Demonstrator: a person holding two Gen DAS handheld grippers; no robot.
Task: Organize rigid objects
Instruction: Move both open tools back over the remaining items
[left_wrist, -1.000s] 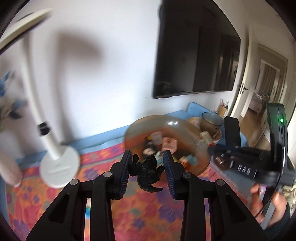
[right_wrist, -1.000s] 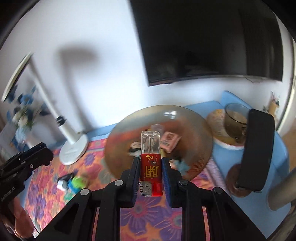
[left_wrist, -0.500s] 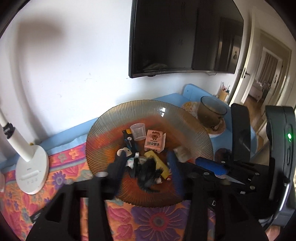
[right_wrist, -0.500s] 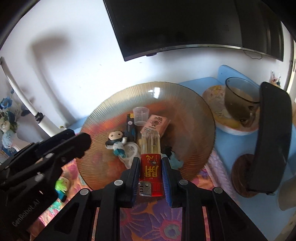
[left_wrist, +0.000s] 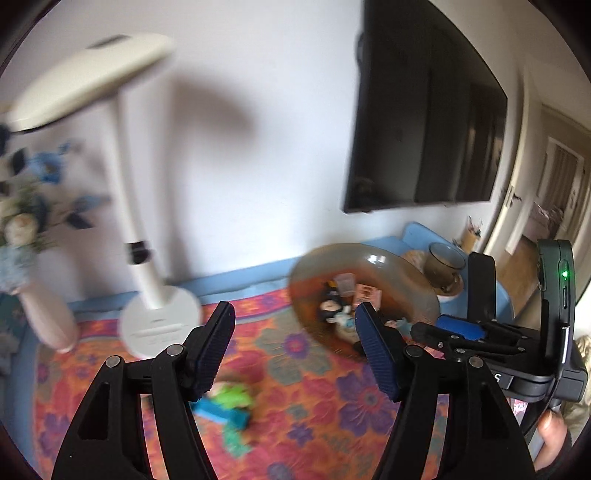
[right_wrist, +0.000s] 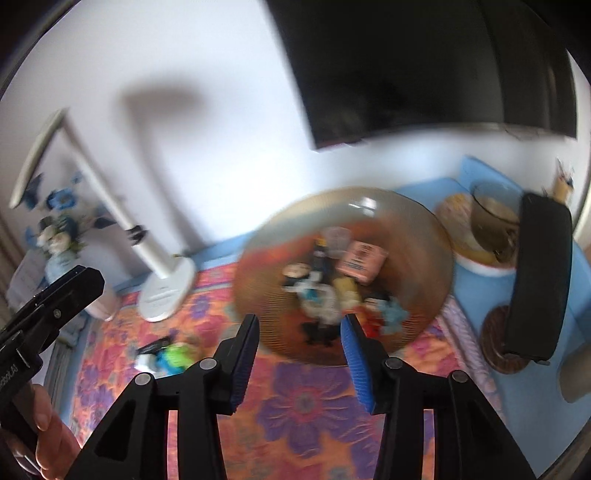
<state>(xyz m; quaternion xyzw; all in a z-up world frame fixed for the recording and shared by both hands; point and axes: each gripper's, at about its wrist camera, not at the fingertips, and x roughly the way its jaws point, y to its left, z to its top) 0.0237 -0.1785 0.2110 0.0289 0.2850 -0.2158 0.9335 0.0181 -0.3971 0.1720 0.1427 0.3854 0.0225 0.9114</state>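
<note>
Motion blur smears both views, so fine detail is hard to read. Left gripper (left_wrist: 295, 343) hangs with its blue-padded fingers (left_wrist: 212, 349) spread wide and nothing between them, above the flowered cloth (left_wrist: 314, 406). Right gripper (right_wrist: 301, 360) is the same story: fingers far apart, empty, poised at the near rim of the plate (right_wrist: 424, 229).

That plate is the hub. It's a round, ribbed, amber glass dish lying flat on the cloth, and a loose heap of small rigid things sits in its middle. Among them: a pink box (right_wrist: 362, 260) toward the far right of the pile, a small clear cup (right_wrist: 337, 238) just behind it, a little black-and-white figure (right_wrist: 295, 275) on the left side, a yellow piece (right_wrist: 347, 290) near the centre, and red and pale blue bits at the near right. Exactly how they touch one another is lost in the blur.

Left of the plate, well apart from it, a green and blue toy (left_wrist: 229, 400) lies on the cloth, directly below the left gripper's opening. Farther left stands a white lamp (left_wrist: 140, 236), its round base on the cloth. Right of the plate, a glass mug (right_wrist: 493, 221) sits on a saucer, and a black case (right_wrist: 537, 273) stands upright beside it.
</note>
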